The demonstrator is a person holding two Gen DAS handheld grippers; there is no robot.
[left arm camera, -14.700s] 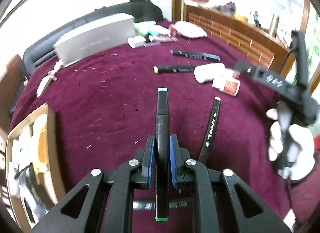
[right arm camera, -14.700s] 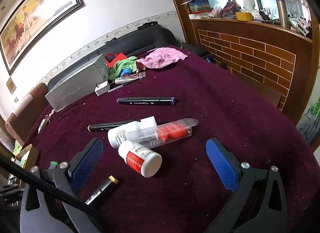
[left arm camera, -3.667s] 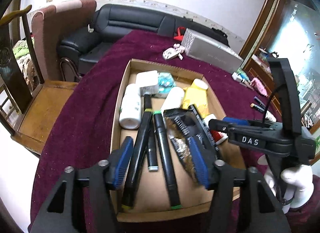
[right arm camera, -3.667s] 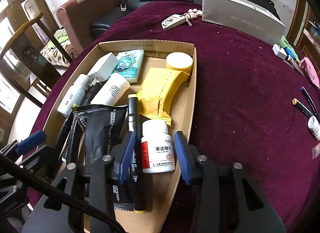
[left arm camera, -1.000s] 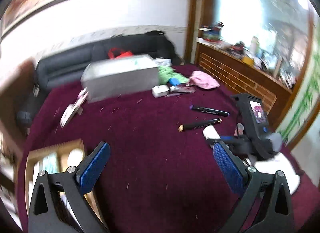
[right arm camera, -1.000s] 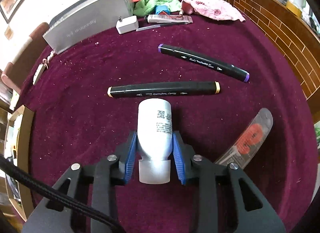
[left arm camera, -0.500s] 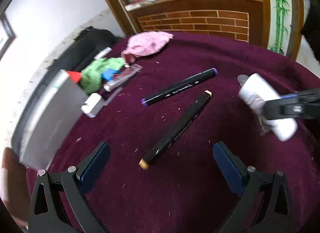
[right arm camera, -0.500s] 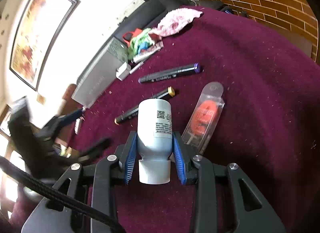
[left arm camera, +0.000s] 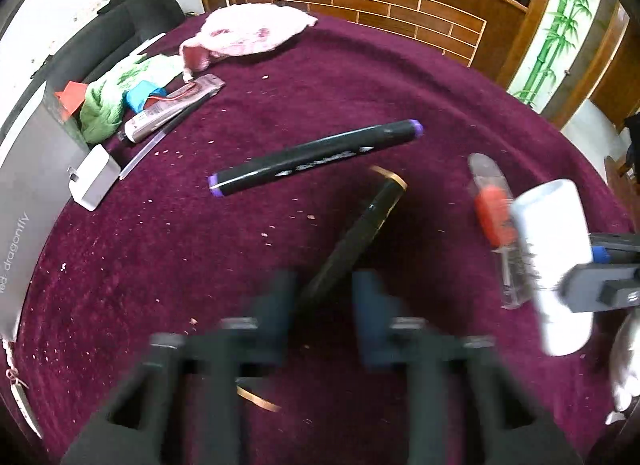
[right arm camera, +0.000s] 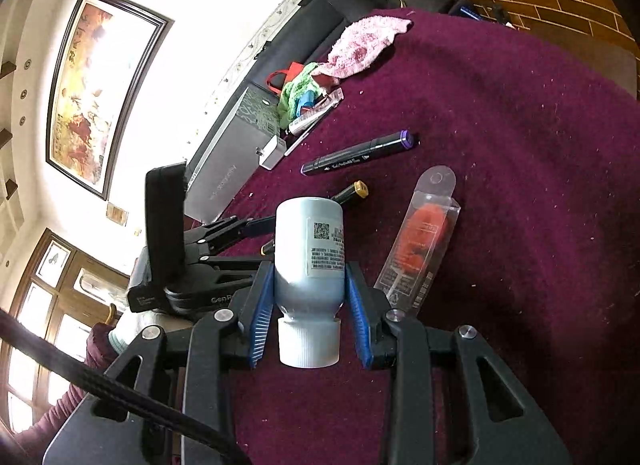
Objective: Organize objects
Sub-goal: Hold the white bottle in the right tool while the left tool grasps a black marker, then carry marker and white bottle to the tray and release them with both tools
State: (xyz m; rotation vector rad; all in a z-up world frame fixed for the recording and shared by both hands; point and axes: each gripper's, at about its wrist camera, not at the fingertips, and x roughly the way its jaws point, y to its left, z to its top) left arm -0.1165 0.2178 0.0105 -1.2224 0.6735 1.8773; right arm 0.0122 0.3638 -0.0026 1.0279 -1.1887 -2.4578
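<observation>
Just closing, left gripper (left arm camera: pixel 322 301) jaws blurred around yellow-capped black marker (left arm camera: pixel 352 241) on maroon tablecloth (left arm camera: pixel 400 77); right gripper (right arm camera: pixel 310 317) clamped on white bottle (right arm camera: pixel 310 253), cap toward camera. Beyond: purple-capped marker (left arm camera: pixel 316 157), clear blister pack (right arm camera: pixel 420 241).

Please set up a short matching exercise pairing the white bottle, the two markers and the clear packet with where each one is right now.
Things:
1. white bottle
2. gold-capped marker
3. purple-capped marker
4. clear packet with an orange item

Places:
A. lying free on the maroon cloth, beyond the other marker
B. between the blurred jaws of the left gripper, which have just been closing
C. clamped in the right gripper
D. flat on the cloth beside the held bottle

Pairs: 1-C, 2-B, 3-A, 4-D
</observation>
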